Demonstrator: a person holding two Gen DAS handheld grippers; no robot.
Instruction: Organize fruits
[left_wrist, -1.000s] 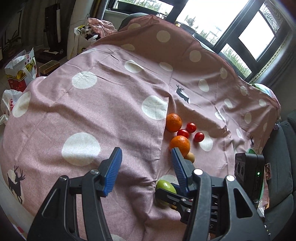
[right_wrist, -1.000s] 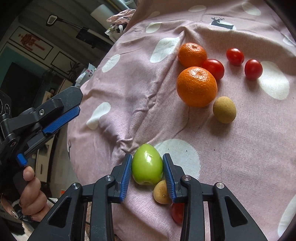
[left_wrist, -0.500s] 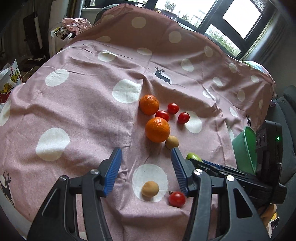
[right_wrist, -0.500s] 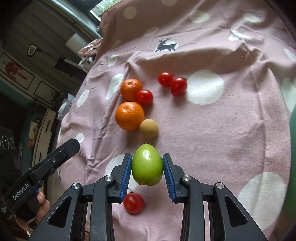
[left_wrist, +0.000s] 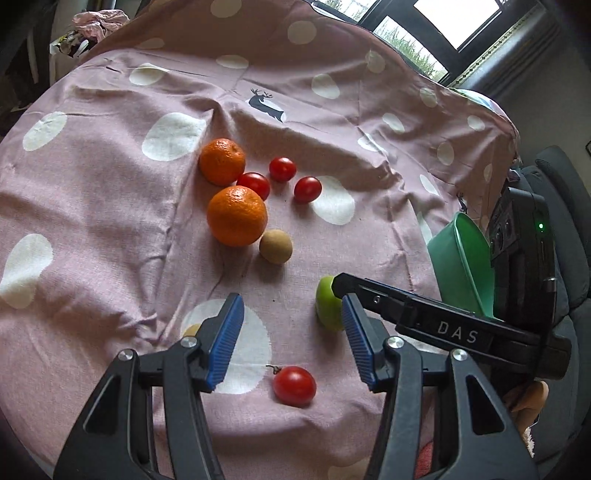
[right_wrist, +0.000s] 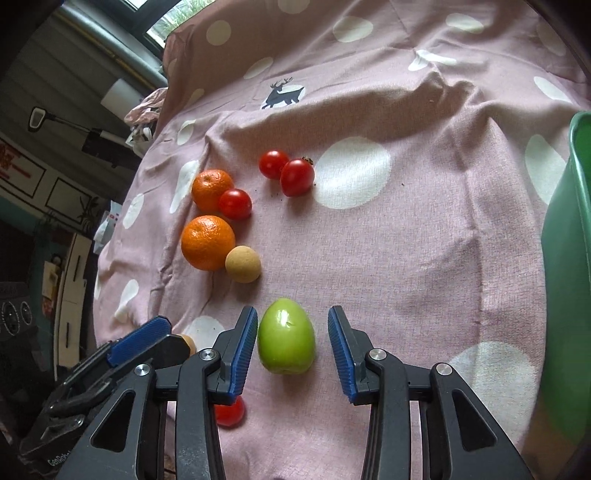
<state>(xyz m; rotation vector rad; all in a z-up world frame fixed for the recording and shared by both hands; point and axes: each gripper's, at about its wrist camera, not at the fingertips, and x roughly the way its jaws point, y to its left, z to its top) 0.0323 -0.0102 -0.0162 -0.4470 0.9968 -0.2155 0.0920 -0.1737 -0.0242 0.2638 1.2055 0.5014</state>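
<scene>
My right gripper jaws, clamped on green fruit half second ago, now spread apart. Fruit lies loose on pink cloth between them. Green bin edge now in right view.

Left tool and right tool, black plastic frames, ribbed blue pads, silver screws, white "DAS" lettering, bare skin of the right hand
</scene>
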